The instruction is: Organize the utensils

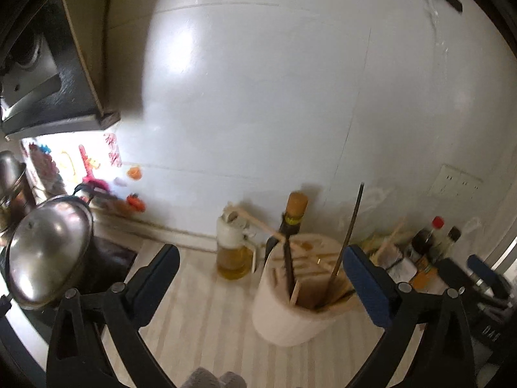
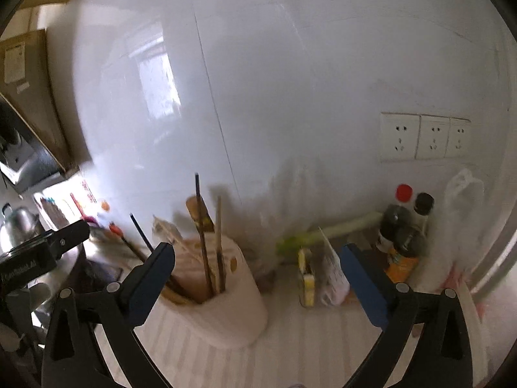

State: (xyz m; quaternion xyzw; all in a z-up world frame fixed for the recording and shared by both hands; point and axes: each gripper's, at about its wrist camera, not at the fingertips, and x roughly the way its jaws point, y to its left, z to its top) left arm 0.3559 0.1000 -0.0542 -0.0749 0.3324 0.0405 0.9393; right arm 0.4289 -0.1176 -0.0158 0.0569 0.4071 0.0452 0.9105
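Cream utensil holder [image 1: 297, 294] on counter, chopsticks [image 1: 345, 236] standing inside | left gripper [image 1: 261, 278] and right gripper [image 2: 258, 274] both spread wide, empty | you: centre over holder, pinch one stick low.

Daylight, fairly bright, soft. Window glare patch on glossy white wall [image 1: 258, 80], stronger in left wrist view; backlit blown-out area low left. Soft shadows behind utensil holder [image 2: 210, 278] on wall. Motion blur throughout, both views smeared. Heavy fisheye bending, black vignette at corners. Near fingers sharper than background.
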